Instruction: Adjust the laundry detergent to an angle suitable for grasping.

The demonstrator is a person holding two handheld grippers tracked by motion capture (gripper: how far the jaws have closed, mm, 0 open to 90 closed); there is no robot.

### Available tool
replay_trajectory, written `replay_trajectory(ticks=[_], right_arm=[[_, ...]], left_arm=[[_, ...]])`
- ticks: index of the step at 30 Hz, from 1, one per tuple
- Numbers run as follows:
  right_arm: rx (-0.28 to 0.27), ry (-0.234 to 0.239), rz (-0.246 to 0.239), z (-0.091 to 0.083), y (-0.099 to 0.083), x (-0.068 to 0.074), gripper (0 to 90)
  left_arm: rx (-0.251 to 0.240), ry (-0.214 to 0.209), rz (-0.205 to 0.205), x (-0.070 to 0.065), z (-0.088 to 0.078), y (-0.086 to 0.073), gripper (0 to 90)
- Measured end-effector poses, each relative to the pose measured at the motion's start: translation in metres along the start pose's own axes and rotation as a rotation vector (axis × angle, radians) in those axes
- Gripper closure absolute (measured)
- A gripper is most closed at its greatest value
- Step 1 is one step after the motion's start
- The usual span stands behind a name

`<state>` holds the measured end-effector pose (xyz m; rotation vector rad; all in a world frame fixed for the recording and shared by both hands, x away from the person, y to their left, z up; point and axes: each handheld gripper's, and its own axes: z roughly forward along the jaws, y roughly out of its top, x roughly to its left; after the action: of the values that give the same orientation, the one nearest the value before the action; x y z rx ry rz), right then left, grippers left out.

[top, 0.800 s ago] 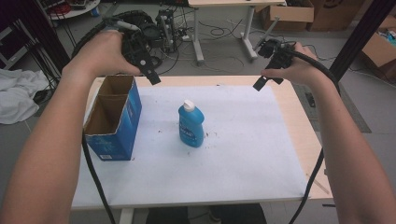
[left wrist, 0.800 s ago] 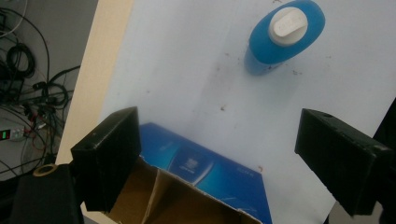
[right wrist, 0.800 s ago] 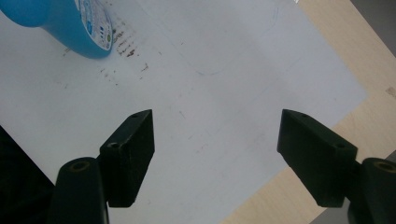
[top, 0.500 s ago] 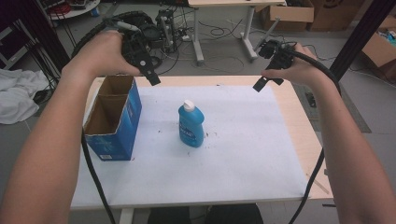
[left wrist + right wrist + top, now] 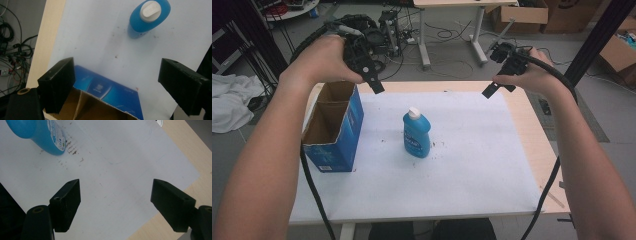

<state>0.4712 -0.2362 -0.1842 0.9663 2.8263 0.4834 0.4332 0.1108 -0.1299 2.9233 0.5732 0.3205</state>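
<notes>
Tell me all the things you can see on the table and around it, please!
bottle: one, blue with a white cap, upright near the middle of the white sheet
box: one, blue cardboard, top open, on the left part of the table
sheet: one, white with small dark specks, spread over the table
table: one, light wood, under the sheet
cloth: one, white, on the floor to the left
cardboard boxes: several, brown, on the floor at the back
cables: many, dark, on the floor behind the table
left hand-held gripper: one, black, jaws open, above the box
right hand-held gripper: one, black, jaws open, above the table's far right edge
</notes>
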Motion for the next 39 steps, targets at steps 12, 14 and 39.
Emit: replay_trajectory(ticks=[12, 14, 39], right_arm=[[-0.074, 0.003, -0.006, -0.004, -0.01, 0.006, 24.1], [-0.079, 0.004, -0.004, -0.004, -0.011, 0.008, 24.1], [-0.165, 0.004, -0.011, 0.014, -0.001, 0.06, 23.8]], left_arm=[[0.009, -0.004, -0.002, -0.003, 0.0, -0.001, 15.1], [0.011, -0.004, -0.007, -0.003, 0.0, -0.002, 15.1], [0.017, -0.019, -0.003, -0.007, 0.001, -0.002, 15.0]])
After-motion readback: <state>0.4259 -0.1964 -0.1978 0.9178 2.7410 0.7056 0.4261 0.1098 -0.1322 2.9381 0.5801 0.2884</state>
